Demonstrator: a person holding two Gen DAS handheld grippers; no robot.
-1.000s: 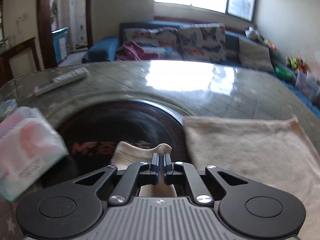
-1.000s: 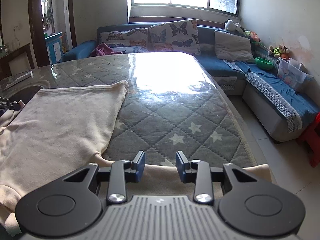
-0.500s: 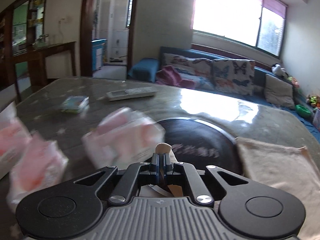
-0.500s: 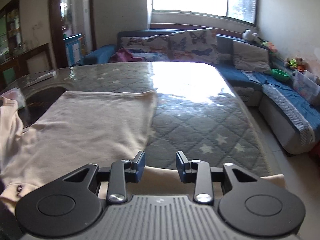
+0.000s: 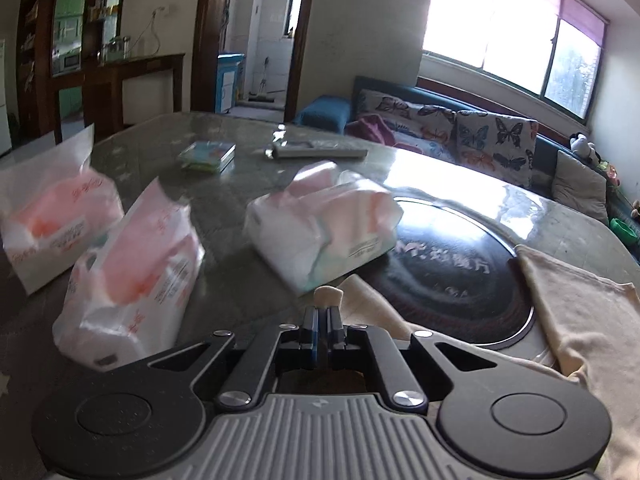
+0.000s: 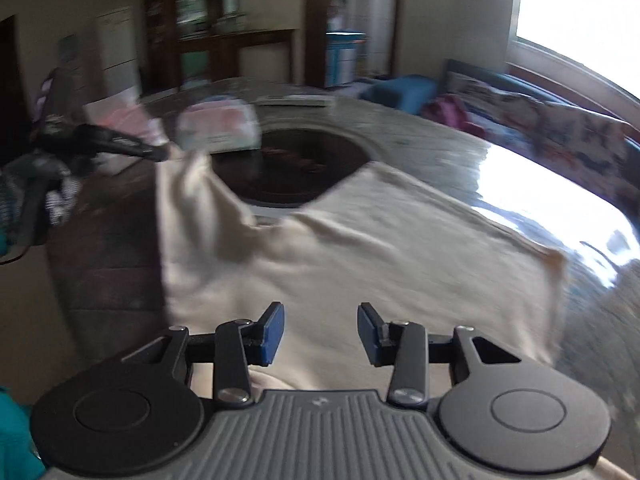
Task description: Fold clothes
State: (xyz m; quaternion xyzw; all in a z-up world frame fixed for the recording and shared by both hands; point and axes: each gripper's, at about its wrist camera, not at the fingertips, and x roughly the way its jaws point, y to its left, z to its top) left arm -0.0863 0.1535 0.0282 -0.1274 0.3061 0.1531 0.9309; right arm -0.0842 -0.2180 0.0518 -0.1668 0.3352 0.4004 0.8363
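The cream garment [image 6: 360, 248] looks light, limp and not slippery, so it should drape and wrinkle rather than keep a shape; hems, corners and sleeve ends are the sensible holds. It lies spread across the bench [image 5: 248, 184], partly over the dark round inset [image 5: 452, 280]. The left claw [image 5: 322, 312] is pinched closed on a bunched end of the cloth, lifting it clear of the bench. The right claw [image 6: 320, 332] hovers above the fabric, its jaws opening with nothing pressed between them. Compared with a second ago, the left view has swung toward the tissue packs [image 5: 132, 264], and the right claw has left the near hem and turned toward the raised end.
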